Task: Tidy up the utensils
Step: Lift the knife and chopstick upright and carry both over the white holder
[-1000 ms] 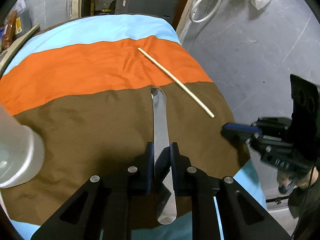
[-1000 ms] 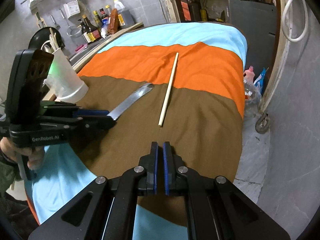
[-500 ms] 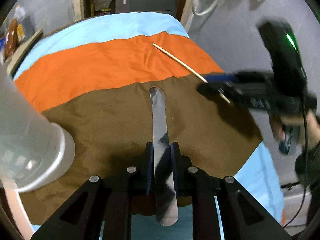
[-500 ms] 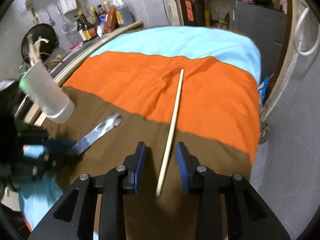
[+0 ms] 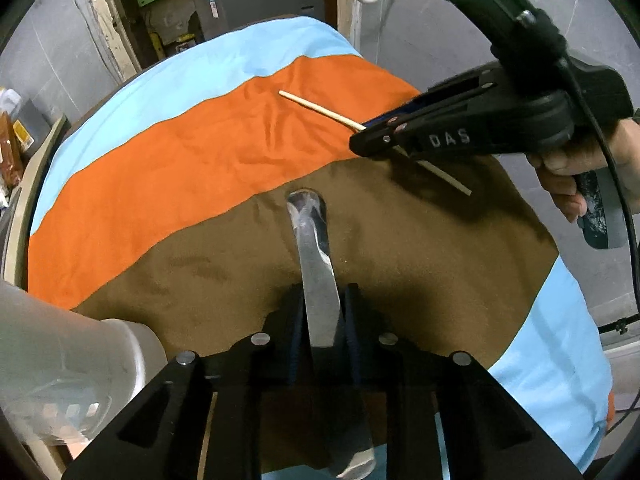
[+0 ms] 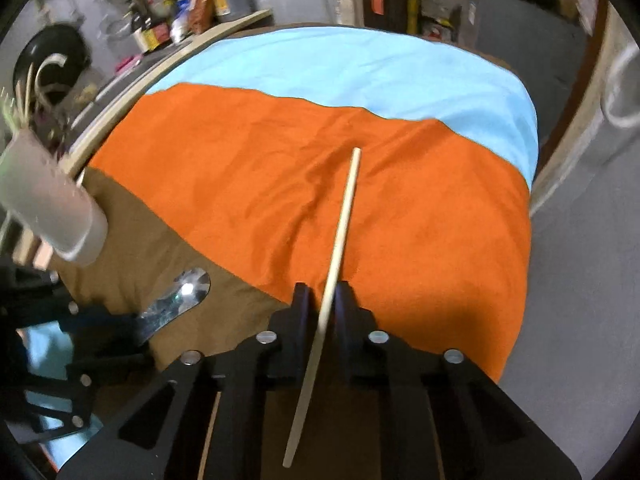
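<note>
Steel utensil's handle behind left claw.

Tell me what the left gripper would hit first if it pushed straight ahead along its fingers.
Probably the striped cloth. The left gripper, holding the metal utensil, points across the brown band toward the orange one. The right gripper with the chopstick sits off to the right, likely clear, though depth is uncertain.
</note>
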{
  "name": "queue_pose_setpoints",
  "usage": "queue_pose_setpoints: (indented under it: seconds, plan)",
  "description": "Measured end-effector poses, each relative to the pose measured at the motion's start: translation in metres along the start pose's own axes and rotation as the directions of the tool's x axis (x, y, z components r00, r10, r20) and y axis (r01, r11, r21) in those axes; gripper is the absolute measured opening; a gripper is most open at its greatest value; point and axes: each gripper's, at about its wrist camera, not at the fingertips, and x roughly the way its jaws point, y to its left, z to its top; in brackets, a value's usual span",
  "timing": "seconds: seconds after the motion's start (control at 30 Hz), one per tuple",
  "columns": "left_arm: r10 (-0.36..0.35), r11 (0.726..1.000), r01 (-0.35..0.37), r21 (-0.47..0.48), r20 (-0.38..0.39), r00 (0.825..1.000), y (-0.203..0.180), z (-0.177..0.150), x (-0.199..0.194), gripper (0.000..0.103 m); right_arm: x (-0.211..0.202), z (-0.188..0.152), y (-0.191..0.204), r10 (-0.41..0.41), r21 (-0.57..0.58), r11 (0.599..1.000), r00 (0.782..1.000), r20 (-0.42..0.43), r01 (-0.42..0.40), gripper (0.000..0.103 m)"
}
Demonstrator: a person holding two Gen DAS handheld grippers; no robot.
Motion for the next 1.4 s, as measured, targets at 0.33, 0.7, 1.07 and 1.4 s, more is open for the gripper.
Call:
queue_pose_setpoints:
  seconds: [0.33, 0.7, 1.07, 1.4]
  plan:
    - [-0.095, 0.986, 0.121, -0.11, 0.223, 0.97, 0.016, -0.041, -0.028, 0.013, -0.032, -0.035, 0.007, 0.048, 0.044, 0.997, 0.98, 0.195, -0.057, 0.003]
    - [-0.034, 0.984, 0.125, -0.125, 0.56, 0.828, 0.007, -0.074, -0.108, 0.013, -0.101, -0.078, 0.061, 0.137, -0.037, 0.989, 0.778, 0.613, -0.144, 0.003]
    - [0.094, 0.967, 0.117, -0.225, 0.746, 0.659, 0.042, -0.088, -0.172, 0.013, -0.144, -0.063, 0.119, 0.25, -0.191, 0.968, 0.565, 0.786, -0.162, 0.003]
    - [0.27, 0.931, 0.077, -0.357, 0.815, 0.513, 0.115, -0.112, -0.224, 0.013, -0.146, -0.026, 0.162, 0.382, -0.28, 0.912, 0.367, 0.848, -0.301, 0.003]
